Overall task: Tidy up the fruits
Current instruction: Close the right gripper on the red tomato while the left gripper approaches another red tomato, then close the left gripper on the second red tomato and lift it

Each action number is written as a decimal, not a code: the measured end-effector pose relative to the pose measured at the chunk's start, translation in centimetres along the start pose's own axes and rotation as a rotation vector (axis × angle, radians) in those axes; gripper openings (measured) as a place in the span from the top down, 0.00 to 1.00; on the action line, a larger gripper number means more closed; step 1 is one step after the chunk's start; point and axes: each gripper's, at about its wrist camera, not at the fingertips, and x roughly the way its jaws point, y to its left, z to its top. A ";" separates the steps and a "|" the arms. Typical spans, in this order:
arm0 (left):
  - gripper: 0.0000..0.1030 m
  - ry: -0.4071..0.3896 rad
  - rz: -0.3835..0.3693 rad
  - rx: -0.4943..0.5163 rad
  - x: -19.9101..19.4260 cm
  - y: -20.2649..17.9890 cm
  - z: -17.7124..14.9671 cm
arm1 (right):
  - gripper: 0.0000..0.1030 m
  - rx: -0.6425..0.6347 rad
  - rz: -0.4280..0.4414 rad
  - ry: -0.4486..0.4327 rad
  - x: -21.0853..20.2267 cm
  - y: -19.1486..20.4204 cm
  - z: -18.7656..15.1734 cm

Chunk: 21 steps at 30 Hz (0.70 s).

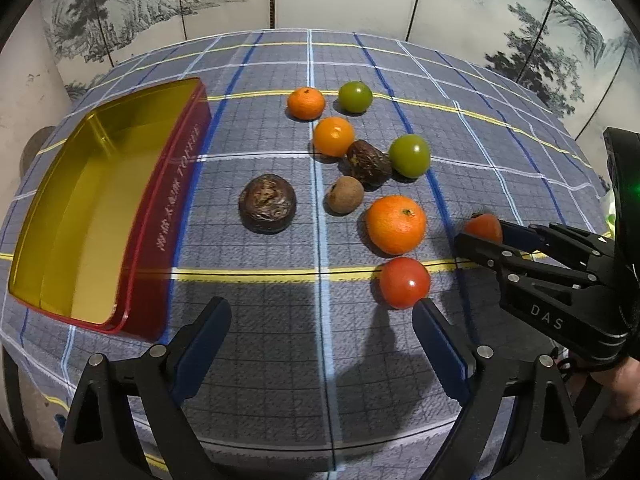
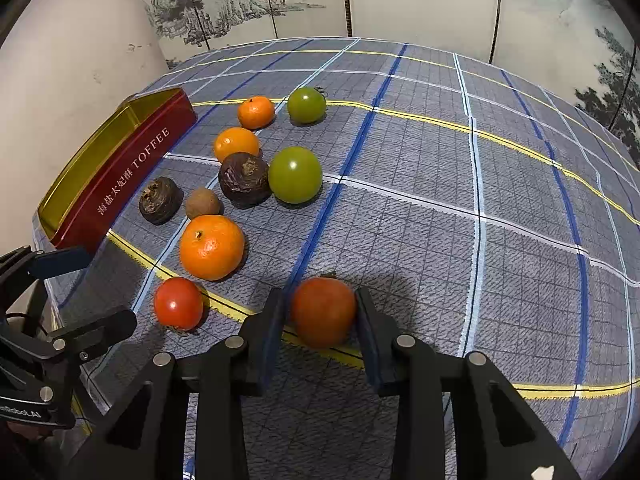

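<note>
The right gripper [image 2: 320, 312] clamps a round red tomato [image 2: 323, 311] at the near edge of the fruit cluster; the left gripper [image 1: 322, 320] hovers with fingers apart. Pickup appears under way; next, carrying it left to the empty red-and-gold toffee tin [image 1: 168, 216].

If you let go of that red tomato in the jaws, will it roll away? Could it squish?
The red tomato is round and smooth, so it would probably roll a little on the flat checked tablecloth. Its skin looks shiny, so it may slip if held loosely. The right gripper has its jaws pressed on both sides; tomatoes are soft, so a hard squeeze could likely bruise it.
</note>
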 end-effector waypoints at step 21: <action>0.24 0.081 -0.047 -0.014 1.6 -1.3 0.6 | 0.73 0.059 -0.066 -0.022 -0.7 -3.9 -0.4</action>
